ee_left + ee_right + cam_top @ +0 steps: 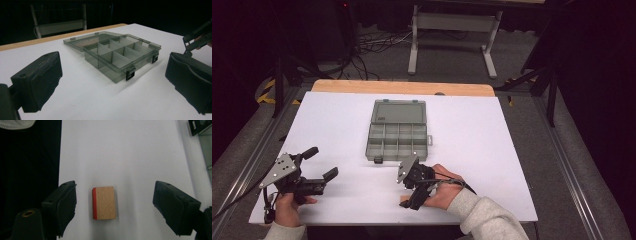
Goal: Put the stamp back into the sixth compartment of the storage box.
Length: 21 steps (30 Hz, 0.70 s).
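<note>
A small tan wooden block (105,202) with one red side lies flat on the white board, near its front edge. My right gripper (118,197) points down over it, open, a jaw on either side and neither touching. In the high view the right gripper (414,199) sits at the front centre, just in front of the grey compartment box (397,142). That box (120,53) is open with its lid laid back, and its cells look bare. My left gripper (323,162) rests at the front left, open, its pads (40,82) wide apart and aimed at the box.
The white board (492,145) covers a wooden table whose back edge (402,87) shows behind it. A corner of the box with a black latch (197,126) is at the upper right of the right gripper view. A metal stand (452,30) and cables are on the floor beyond.
</note>
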Tool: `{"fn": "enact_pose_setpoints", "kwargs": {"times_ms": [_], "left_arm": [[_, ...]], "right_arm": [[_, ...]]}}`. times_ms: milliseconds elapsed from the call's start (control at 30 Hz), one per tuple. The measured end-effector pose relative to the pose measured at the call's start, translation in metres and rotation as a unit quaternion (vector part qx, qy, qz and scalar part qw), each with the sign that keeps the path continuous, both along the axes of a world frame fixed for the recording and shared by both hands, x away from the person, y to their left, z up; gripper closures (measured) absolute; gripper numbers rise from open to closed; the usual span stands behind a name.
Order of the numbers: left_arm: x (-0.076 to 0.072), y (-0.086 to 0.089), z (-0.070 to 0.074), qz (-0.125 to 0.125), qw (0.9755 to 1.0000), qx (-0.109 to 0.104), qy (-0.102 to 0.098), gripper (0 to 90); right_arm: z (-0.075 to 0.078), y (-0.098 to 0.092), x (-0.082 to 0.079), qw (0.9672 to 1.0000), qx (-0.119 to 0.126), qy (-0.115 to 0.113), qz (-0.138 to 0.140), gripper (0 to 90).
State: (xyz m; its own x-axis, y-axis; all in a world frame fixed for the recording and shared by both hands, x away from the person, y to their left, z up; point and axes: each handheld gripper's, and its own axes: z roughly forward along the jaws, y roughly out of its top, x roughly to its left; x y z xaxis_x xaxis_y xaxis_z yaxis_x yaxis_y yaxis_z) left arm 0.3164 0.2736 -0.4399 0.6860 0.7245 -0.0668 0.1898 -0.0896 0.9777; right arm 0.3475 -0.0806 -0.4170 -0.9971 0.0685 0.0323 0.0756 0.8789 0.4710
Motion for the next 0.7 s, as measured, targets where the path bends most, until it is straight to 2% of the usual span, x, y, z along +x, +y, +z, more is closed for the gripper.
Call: {"fn": "enact_pose_setpoints", "kwargs": {"times_ms": [133,333,700], "left_arm": [[0.0000,-0.0001,0.0000,0.000,1.0000,0.000,0.000,1.8],[-0.0001,0.0002,0.0001,0.000,1.0000,-0.001,0.000,1.8],[0.0002,0.0005,-0.0002,0.000,1.0000,-0.001,0.000,1.8]], "right_arm": [[-0.0013,0.0005,-0.0011,1.0000,-0.008,0.003,0.001,21.3],[-0.0035,0.0014,-0.0032,0.9997,-0.024,-0.004,0.009,22.6],[-0.0059,0.0021,-0.0069,0.9991,-0.034,-0.010,0.022,34.8]]}}
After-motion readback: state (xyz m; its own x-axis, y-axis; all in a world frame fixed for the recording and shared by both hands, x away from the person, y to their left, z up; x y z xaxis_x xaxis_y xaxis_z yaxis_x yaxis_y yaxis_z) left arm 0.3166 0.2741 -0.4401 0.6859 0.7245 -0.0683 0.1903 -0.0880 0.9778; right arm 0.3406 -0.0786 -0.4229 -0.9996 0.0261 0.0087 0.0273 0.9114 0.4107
